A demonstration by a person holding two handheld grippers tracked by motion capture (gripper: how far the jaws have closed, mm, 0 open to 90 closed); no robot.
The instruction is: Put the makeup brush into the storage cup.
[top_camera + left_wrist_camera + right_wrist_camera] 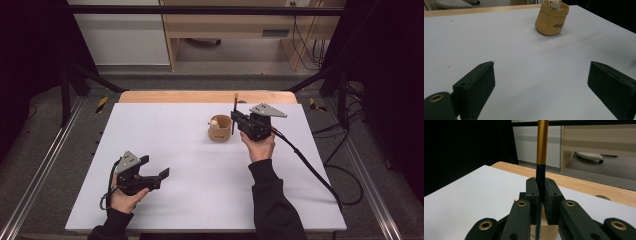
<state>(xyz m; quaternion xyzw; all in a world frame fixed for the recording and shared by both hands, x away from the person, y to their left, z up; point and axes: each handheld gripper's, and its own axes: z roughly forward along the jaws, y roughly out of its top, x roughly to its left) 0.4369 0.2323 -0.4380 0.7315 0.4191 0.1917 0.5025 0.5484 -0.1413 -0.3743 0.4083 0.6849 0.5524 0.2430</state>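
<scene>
A tan fabric pen pot (220,129) stands on the white table (190,170), right of centre at the back; a small pale figure pokes out of its top (554,3). My right gripper (235,118) hovers just right of the pot, shut on a pen (541,157) that stands upright, gold above and dark below. The pen's gold end rises above the jaws (236,100). The pot's rim peeks below the jaws in the right gripper view (546,230). My left gripper (156,167) is open near the table's front left, nothing between its pads (477,85), with the pot (551,18) far ahead.
The wooden strip of table edge (205,96) runs along the back. Black frame posts (65,85) stand at both sides, a wooden cabinet (235,25) behind. The right gripper's cable (310,167) trails across the table's right side.
</scene>
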